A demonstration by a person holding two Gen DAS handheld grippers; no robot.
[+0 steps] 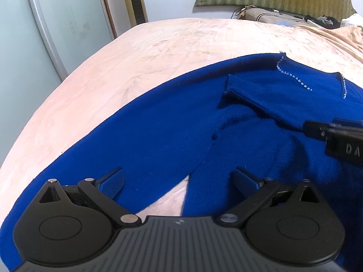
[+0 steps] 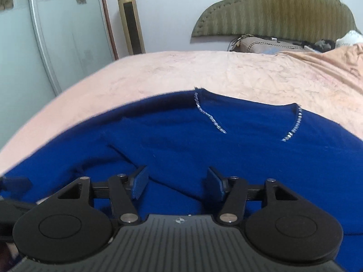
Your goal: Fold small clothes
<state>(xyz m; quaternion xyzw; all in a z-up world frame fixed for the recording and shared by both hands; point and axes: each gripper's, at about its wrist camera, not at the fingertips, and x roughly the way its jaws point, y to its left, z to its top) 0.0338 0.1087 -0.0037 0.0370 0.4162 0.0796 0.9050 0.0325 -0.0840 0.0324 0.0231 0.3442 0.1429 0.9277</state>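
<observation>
Knitwear, a single blue sweater (image 1: pixel 158 122), lies spread on the pink bedspread (image 1: pixel 136 52), filling the lower and right parts of both views. Its neckline is trimmed with two short runs of sparkling stones (image 2: pixel 208 115), seen at the upper middle of the right wrist view. One sleeve (image 1: pixel 254 97) is folded across the body, its cuff near the centre right of the left wrist view. Two grippers are in view. The left gripper (image 1: pixel 179 181), at the bottom of its own view, has its jaws spread wide with nothing between them; they sit over the sweater's lower edge, where a wedge of bedspread shows through. The right gripper (image 2: pixel 177 182) has its jaws parted about halfway, empty, over a fold of the blue fabric; whether the pads touch the cloth cannot be told. Its black tip also enters the right edge of the left wrist view, just beside the folded sleeve. Beyond the bed stand one green padded headboard (image 2: pixel 272 11), one gold tower fan (image 2: pixel 130 20) and a glass sliding door (image 2: pixel 56 34).
</observation>
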